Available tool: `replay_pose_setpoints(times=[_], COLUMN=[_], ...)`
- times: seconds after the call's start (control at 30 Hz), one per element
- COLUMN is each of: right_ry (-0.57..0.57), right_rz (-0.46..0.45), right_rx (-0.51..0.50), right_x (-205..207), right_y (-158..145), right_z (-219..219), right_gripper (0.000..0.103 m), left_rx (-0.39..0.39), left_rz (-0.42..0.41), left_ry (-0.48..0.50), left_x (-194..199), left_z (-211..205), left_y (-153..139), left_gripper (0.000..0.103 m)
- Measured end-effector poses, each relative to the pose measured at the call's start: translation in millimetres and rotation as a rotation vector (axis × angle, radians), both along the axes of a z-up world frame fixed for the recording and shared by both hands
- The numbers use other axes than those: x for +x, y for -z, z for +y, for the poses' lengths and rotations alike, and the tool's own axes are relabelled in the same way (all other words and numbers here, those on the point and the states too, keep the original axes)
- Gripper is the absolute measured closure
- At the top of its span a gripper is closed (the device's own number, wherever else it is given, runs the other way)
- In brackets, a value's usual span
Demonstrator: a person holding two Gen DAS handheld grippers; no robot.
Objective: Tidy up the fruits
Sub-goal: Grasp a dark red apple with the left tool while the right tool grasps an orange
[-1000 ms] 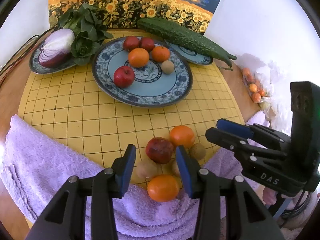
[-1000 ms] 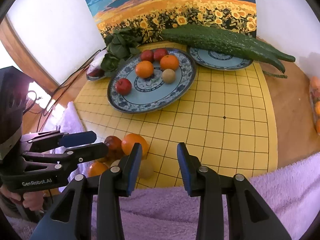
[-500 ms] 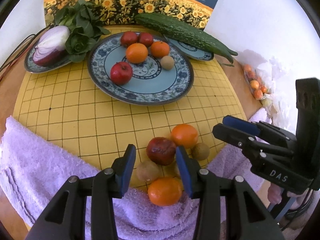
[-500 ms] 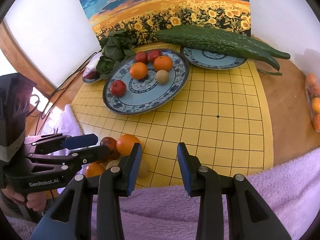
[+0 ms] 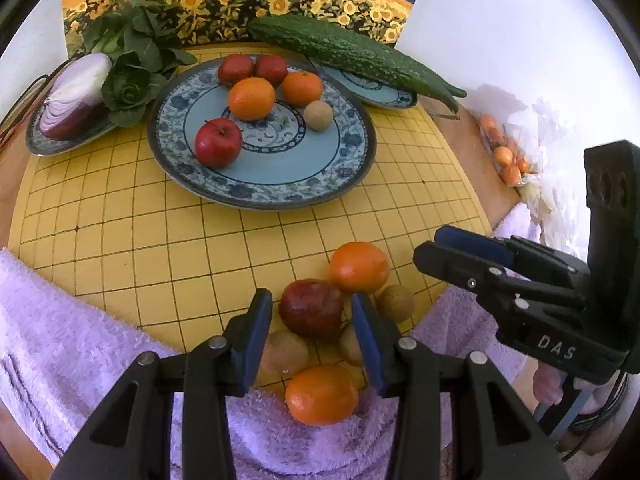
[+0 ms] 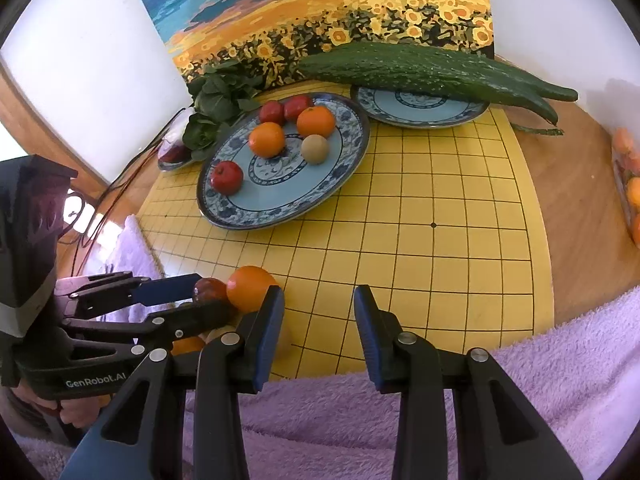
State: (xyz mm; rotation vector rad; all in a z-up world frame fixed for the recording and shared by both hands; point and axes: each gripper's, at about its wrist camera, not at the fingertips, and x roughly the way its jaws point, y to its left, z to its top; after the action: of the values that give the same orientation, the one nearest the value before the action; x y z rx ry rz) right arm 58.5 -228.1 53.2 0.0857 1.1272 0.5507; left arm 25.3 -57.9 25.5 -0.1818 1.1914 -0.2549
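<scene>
A large blue patterned plate (image 5: 352, 168) holds two oranges, a red apple (image 5: 218, 142), two small red fruits and a kiwi. Loose fruit lies at the yellow board's near edge: a dark red apple (image 5: 312, 308), an orange (image 5: 358, 266), another orange (image 5: 322, 394) on the purple towel, and several kiwis. My left gripper (image 5: 312, 320) is open, its fingers on either side of the dark red apple, not touching it. My right gripper (image 6: 318, 320) is open and empty over the board, just right of the loose orange (image 6: 250, 288). It also shows in the left wrist view (image 5: 464, 248).
A long green cucumber (image 5: 352, 54) lies across a small plate (image 6: 420, 110) at the back. A halved red onion (image 5: 74, 96) and leafy greens (image 5: 136, 60) sit on a plate at the back left. A bag of small oranges (image 5: 504, 152) lies at the right. A purple towel (image 6: 520, 380) covers the near edge.
My left gripper has moved forward and lower, so the dark red apple now sits between its fingers. My right gripper has edged forward a little.
</scene>
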Motion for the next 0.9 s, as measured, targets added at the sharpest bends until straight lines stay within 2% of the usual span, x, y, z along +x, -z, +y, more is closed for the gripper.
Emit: replay_pose_setpoints(times=[0.1, 0.3, 0.9], right_ry=[0.000, -0.011, -0.118], right_rz=[0.001, 0.001, 0.005], right_rx=[-0.002, 0.001, -0.001], right_x=[0.3, 1.3, -8.6], right_y=[0.2, 0.1, 4.0], right_z=[0.8, 4.3, 37.3], right_gripper=[0.066, 0.066, 0.066], left_rx=[0.002, -0.018, -0.014], left_rz=[0.004, -0.015, -0.040], left_ry=[0.014, -0.012, -0.122], left_x=[1.9, 3.7, -10.2], left_z=[-0.3, 13.1, 49.0], left_y=[1.6, -3.8, -10.5], left_gripper=[0.068, 0.068, 0.068])
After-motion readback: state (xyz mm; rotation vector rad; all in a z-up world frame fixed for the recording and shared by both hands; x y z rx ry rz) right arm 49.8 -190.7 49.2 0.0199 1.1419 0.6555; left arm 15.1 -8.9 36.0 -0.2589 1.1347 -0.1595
